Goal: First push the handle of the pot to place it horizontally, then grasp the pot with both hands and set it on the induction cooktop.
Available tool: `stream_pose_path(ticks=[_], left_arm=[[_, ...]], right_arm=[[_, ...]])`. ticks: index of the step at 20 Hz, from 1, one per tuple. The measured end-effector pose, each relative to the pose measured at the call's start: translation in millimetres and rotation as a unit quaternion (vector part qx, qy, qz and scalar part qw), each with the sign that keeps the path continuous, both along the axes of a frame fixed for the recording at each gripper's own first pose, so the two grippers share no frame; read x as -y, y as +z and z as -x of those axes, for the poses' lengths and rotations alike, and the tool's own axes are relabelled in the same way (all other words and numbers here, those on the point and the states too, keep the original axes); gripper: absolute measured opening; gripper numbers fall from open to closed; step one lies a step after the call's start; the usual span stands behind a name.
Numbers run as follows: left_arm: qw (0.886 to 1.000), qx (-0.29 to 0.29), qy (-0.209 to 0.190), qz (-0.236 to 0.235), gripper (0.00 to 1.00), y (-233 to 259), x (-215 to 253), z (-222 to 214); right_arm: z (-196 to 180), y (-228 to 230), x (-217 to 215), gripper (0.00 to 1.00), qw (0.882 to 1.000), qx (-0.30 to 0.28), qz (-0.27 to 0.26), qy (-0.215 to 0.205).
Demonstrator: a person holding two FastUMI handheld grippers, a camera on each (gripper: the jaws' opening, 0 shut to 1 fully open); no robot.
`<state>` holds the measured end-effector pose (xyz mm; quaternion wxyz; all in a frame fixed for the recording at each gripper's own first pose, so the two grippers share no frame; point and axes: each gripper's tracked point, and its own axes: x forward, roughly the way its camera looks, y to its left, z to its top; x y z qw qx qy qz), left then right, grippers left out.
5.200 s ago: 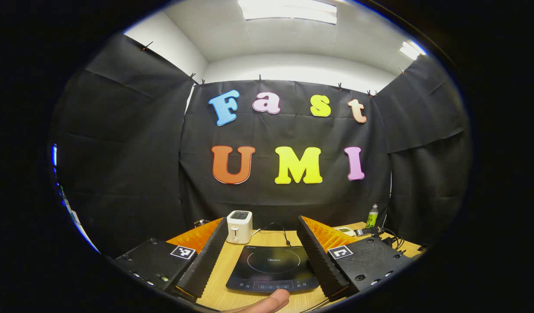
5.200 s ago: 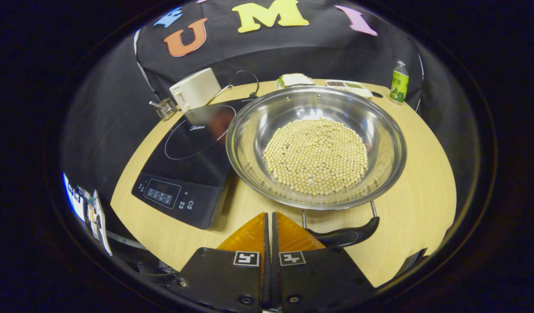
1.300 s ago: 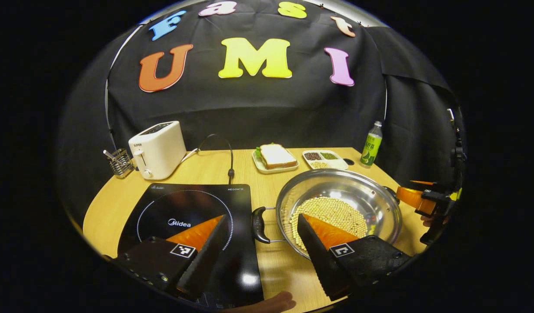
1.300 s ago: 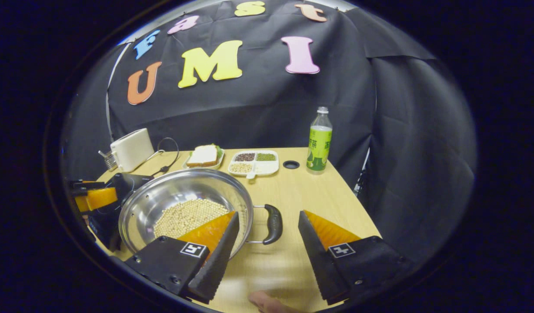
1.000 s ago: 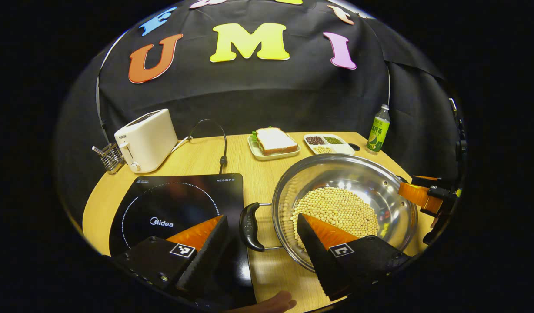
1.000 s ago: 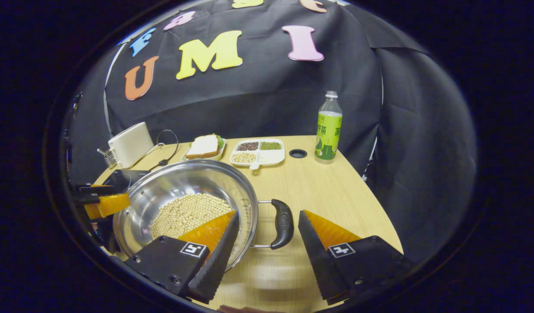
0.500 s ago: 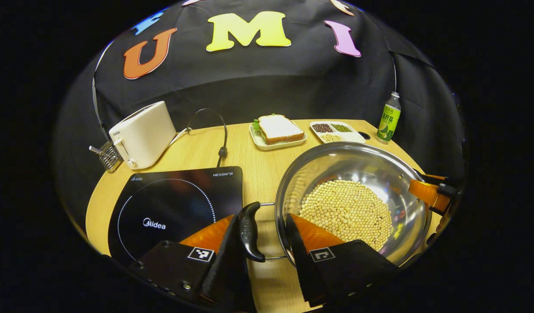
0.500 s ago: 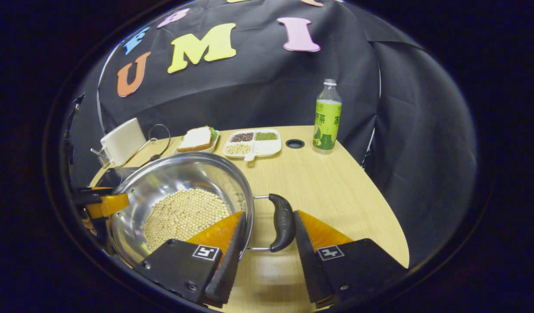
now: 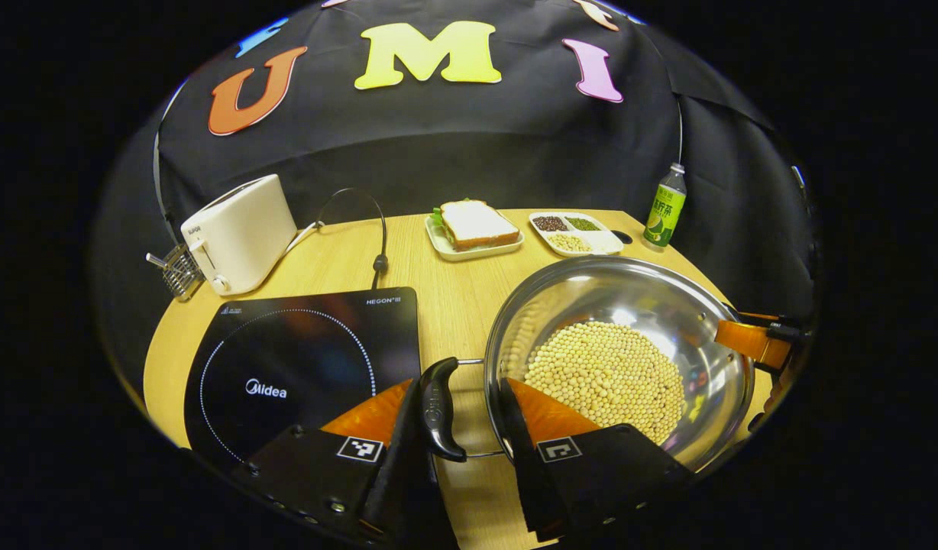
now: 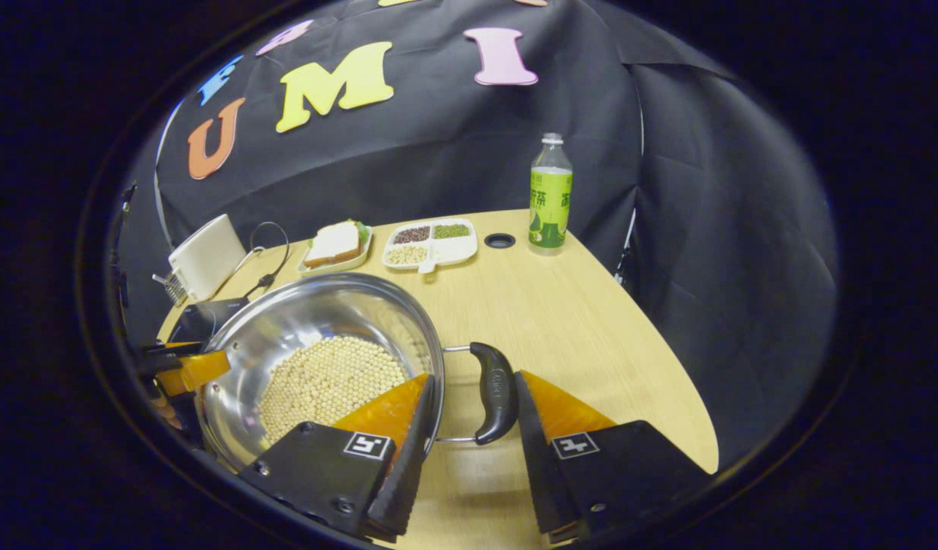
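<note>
**Both grippers closing in on the pot's side handles**

In the left gripper view, the pot [image 9: 618,359], holding a layer of pale beans [image 9: 605,372], sat on the table [image 9: 339,263] just right of the induction cooktop [image 9: 301,359], not yet on it. The left gripper [image 9: 460,409] straddled the pot's near handle [image 9: 438,409]: one finger lay against the handle's outer side, the other stood by the pot wall with a gap to the handle, so the jaws were partly closed, not clamped. That placement suited a lift from the handle. The other gripper [image 9: 752,340] showed at the pot's far rim.

In the right gripper view, the right gripper [image 10: 473,401] bracketed the opposite handle [image 10: 496,393] the same way, narrowed with one finger touching or nearly so; a firm grip could not be confirmed. The handles lay level, one to each side, judged ready for a two-handed lift toward the cooktop.
</note>
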<state>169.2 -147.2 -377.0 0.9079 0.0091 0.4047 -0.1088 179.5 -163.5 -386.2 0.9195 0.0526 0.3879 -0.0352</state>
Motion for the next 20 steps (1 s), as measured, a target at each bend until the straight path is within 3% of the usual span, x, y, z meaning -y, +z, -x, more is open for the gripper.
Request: stream_pose_path(ticks=[11,20], left_arm=[[0.998,0.054,0.018,0.018,0.58,67.9,-58.5,55.6],[0.994,0.089,0.069,0.017,0.55,107.3,-159.7,63.7]], right_arm=[[60.0,74.7,-55.0,0.62,0.999,0.034,0.008,0.012],[58.1,112.2,-157.2,0.63,0.997,0.048,0.004,0.051]])
